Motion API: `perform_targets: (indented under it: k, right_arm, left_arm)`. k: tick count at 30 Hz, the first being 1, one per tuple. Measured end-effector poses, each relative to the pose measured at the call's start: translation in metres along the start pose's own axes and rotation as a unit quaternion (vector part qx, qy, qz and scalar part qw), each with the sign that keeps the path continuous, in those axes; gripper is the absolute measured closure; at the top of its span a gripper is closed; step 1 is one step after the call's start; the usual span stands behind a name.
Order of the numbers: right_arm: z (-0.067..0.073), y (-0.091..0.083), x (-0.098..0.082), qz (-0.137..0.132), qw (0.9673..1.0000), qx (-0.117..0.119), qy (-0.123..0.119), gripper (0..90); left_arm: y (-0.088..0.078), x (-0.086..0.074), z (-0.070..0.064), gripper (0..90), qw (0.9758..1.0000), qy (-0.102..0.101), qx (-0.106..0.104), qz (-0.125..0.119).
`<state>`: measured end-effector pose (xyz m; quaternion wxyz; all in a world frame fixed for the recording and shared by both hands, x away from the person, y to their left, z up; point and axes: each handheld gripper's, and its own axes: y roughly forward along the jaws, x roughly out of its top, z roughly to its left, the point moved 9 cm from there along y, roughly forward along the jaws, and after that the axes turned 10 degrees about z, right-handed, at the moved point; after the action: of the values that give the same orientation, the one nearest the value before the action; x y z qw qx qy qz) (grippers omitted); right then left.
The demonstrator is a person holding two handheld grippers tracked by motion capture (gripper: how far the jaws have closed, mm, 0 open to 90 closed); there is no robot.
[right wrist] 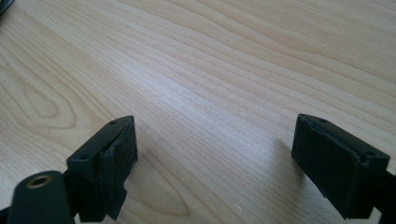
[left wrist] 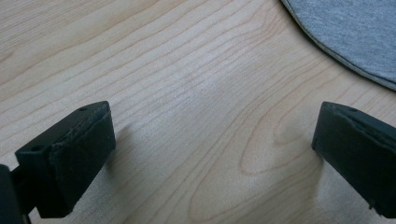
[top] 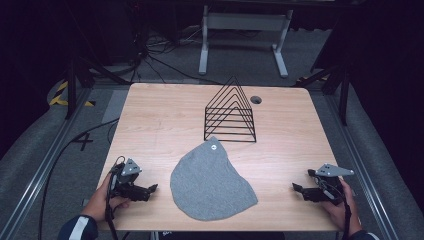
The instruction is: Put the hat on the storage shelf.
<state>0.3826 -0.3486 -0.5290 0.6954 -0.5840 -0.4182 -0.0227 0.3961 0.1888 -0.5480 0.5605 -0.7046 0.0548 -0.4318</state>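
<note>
Item: grey knit beanie [top: 210,182], lying flat on the wooden table [top: 165,115], between the two tongs, nearer the left gripper [top: 150,190]. Both the left and the right gripper [top: 298,188] stand wide open, empty, resting low over bare wood. Judged light, soft, limp, unbreakable; best pinched at the hem edge. Black wire rack [top: 230,112] stands beyond.

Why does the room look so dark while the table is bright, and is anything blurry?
High view: light falls on the table, the surroundings stay black. Left gripper view: soft glare on the wood, the grey cloth slightly soft. Right gripper view: jaws cast faint shadows, near parts blurred.
</note>
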Motion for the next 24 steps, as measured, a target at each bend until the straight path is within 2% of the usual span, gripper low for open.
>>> perform_targets:
  k: [1,2,3,4,6,10,12,16,18,19,20,22,24]
  right_arm:
    - [0.0,0.0,0.0,0.0,1.0,0.0,0.001,14.2]
    - [0.0,0.0,0.0,0.0,1.0,0.0,0.001,14.2]
    - [0.001,0.0,0.0,0.0,1.0,0.0,0.0,14.1]
    - [0.001,0.0,0.0,0.0,1.0,0.0,0.0,14.1]
    - [0.002,0.001,0.001,0.002,1.0,0.004,-0.008,14.1]
    - [0.006,0.002,0.003,0.008,0.9995,0.018,-0.026,13.9]
    - [0.006,0.002,0.003,0.009,0.9993,0.02,-0.029,13.9]
    - [0.004,0.004,0.006,0.009,0.9996,0.016,-0.019,13.9]
    - [0.004,0.004,0.006,0.008,0.9996,0.016,-0.02,13.9]
    - [0.004,0.004,0.006,0.009,0.9996,0.016,-0.019,13.9]
    - [0.004,0.004,0.006,0.008,0.9997,0.016,-0.018,13.9]
    - [0.003,0.005,0.007,0.009,0.9997,0.013,-0.018,13.9]
    - [0.004,0.006,0.008,0.008,0.9998,0.011,-0.014,14.2]
  left_arm:
    - [0.0,0.0,-0.002,0.0,1.0,-0.006,-0.005,0.0]
    - [0.0,0.0,-0.001,0.0,1.0,-0.001,-0.005,0.003]
    - [0.001,0.0,-0.003,0.0,0.9999,-0.011,-0.007,0.0]
    - [0.001,0.0,-0.003,0.0,0.9999,-0.011,-0.007,0.0]
    - [0.0,0.001,-0.004,0.2,1.0,0.003,-0.008,0.001]
    - [0.0,0.0,-0.01,0.4,0.9998,0.01,-0.016,0.0]
    - [0.0,0.0,-0.01,0.4,0.9998,0.014,-0.017,-0.001]
    - [-0.001,0.0,-0.013,2.8,0.9995,0.021,-0.022,-0.005]
    - [-0.002,0.0,-0.014,4.9,0.9994,0.021,-0.025,-0.004]
    - [-0.002,0.001,-0.013,6.5,0.9993,0.032,-0.021,-0.005]
    - [-0.002,0.001,-0.016,8.3,0.9993,0.025,-0.028,-0.004]
    - [-0.003,0.002,-0.017,10.4,0.9991,0.032,-0.028,-0.002]
    - [-0.005,0.003,-0.021,17.2,0.9987,0.04,-0.031,-0.001]
